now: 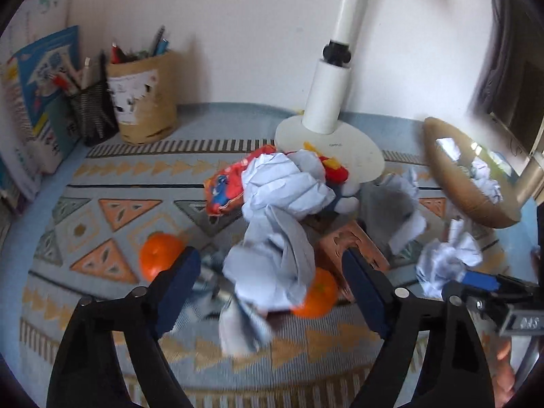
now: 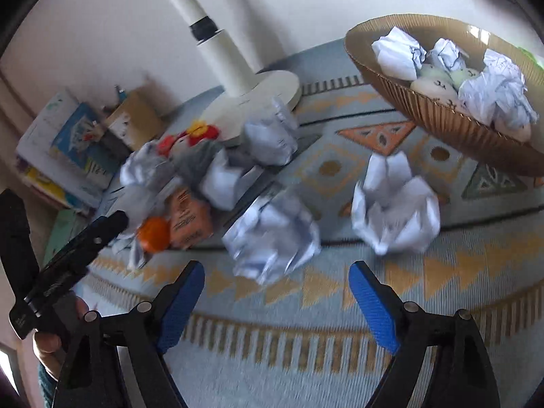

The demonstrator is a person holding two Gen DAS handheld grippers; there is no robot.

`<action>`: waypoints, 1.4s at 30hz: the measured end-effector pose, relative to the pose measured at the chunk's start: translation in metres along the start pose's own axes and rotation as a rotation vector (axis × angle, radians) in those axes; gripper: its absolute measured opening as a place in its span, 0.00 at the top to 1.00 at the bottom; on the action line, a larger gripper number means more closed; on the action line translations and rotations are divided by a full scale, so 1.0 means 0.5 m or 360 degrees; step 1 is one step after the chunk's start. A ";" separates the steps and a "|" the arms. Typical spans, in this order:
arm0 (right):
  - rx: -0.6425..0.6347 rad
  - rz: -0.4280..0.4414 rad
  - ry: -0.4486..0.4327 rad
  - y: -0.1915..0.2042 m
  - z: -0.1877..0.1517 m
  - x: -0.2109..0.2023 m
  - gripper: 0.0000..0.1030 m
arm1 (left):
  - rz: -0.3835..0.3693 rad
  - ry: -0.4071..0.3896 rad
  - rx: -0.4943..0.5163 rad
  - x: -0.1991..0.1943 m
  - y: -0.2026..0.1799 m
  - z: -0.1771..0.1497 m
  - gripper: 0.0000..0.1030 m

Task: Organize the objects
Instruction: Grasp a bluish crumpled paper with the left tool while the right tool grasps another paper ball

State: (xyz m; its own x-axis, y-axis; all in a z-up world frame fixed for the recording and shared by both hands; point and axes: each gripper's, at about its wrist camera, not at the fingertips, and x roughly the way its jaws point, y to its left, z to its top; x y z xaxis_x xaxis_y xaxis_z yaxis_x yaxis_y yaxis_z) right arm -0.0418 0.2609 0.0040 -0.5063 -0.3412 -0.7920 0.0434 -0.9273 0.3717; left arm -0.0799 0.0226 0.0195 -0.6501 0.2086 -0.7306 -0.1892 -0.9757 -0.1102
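My left gripper (image 1: 272, 268) is open over the patterned cloth, with a long crumpled paper (image 1: 268, 261) between its blue pads, which stand apart from it. Two oranges (image 1: 158, 255) (image 1: 318, 292), a red snack packet (image 1: 224, 187) and a brown packet (image 1: 343, 241) lie around that paper. My right gripper (image 2: 276, 268) is open too, just short of a crumpled paper ball (image 2: 272, 234). Another ball (image 2: 394, 204) lies to its right. A tan ribbed basket (image 2: 425, 108) at the far right holds several paper balls.
A white lamp base (image 1: 343, 149) stands behind the pile. A paper pen holder (image 1: 142, 102), a mesh pen cup (image 1: 91, 108) and books (image 1: 40, 85) fill the far left corner. The other gripper and a hand (image 2: 51, 340) show at the left edge.
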 end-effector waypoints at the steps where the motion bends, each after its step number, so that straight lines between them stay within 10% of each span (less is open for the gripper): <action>1: -0.0002 0.0003 0.0009 0.000 0.002 0.009 0.16 | -0.0007 0.0014 -0.0016 0.011 0.001 0.001 0.31; 4: -0.0064 -0.0025 -0.0033 0.012 0.006 0.018 0.22 | -0.0053 0.0035 -0.0063 0.031 0.009 -0.003 0.55; 11: -0.0204 -0.0070 -0.0099 0.043 0.013 0.042 0.56 | -0.0083 -0.0055 -0.0088 -0.018 0.009 -0.027 0.57; 19: -0.0293 0.0145 -0.0305 0.048 -0.034 -0.123 0.55 | -0.0338 -0.0151 -0.0127 -0.173 -0.032 -0.117 0.57; 33: -0.0483 0.0056 -0.0108 -0.005 -0.151 -0.098 0.54 | -0.0239 -0.0005 -0.0052 -0.106 -0.085 -0.195 0.56; 35: -0.0437 0.0107 -0.0040 -0.017 -0.155 -0.091 0.33 | -0.0237 -0.0003 -0.0058 -0.104 -0.082 -0.196 0.56; 42: -0.0330 0.0202 0.0004 -0.037 -0.176 -0.109 0.27 | -0.0240 -0.0009 -0.0067 -0.107 -0.083 -0.204 0.55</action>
State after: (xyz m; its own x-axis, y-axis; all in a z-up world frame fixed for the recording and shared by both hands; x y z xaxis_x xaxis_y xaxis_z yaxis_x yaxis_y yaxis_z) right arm 0.0607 0.2831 -0.0021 -0.4834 -0.4571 -0.7466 0.2826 -0.8887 0.3611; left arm 0.0376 0.0450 -0.0055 -0.6209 0.3531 -0.6999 -0.2541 -0.9353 -0.2464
